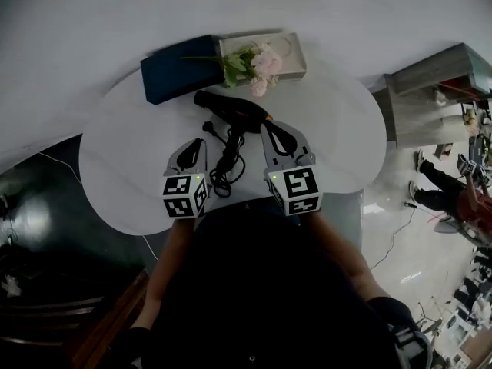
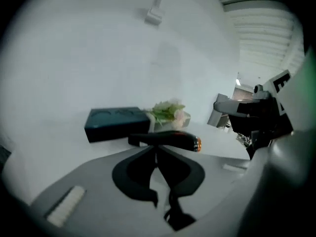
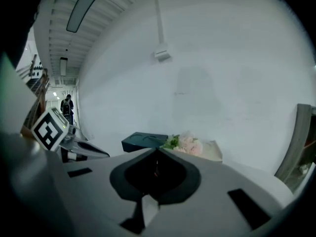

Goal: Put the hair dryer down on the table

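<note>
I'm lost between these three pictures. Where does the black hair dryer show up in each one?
Head view: the black hair dryer lies near the middle of the picture, on the white table.
Left gripper view: it lies crosswise at the centre, just below the flowers.
Right gripper view: it cannot be made out.
Shared landmark: the dark blue box beside the pink flowers.

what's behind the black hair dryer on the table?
Behind the black hair dryer: a dark blue rectangular box and a cream box, pink flowers lying across both. Blooms hide the cream box's near corner.
</note>
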### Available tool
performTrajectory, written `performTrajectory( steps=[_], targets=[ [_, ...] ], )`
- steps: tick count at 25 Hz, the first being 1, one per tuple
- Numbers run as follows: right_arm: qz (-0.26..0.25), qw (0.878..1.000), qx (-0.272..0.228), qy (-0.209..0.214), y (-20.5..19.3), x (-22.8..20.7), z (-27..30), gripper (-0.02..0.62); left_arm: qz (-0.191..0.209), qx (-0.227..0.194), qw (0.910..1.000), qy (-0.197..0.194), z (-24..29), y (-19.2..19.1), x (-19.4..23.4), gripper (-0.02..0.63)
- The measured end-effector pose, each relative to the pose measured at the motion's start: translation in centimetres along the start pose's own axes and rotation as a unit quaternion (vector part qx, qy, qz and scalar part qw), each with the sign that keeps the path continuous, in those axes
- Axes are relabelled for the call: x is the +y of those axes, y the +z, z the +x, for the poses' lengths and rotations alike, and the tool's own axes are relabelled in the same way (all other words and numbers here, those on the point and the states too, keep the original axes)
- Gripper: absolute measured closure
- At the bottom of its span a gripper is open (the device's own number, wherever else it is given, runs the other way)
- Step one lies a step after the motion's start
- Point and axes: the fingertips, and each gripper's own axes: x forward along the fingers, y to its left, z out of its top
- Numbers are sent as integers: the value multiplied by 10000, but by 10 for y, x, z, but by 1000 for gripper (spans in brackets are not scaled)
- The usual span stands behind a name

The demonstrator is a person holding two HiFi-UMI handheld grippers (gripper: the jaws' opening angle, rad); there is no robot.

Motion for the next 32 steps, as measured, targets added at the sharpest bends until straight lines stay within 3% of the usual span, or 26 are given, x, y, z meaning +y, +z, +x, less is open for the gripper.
performTrajectory(
  steps=[4,9,14,22,32],
  targets=[
    [-432,9981,-432,38,46,9,0,581,508,-1145,9913,397,-45,80,3,594],
    [-728,9893,-1261,-78,128,11,-14,581,1028,-2273,9665,607,-99,174,-7,595],
    [-886,9728,-2099,-420,209,6,-49,581,1258,-3074,9409,668,-154,250,-23,595],
    [-896,9569,-2663,-739,275,9,-96,581,1369,-3532,9229,684,-213,301,-34,594],
    [-873,9593,-2535,-886,263,27,-96,581,1425,-3553,9224,520,-224,291,-22,594]
  ],
)
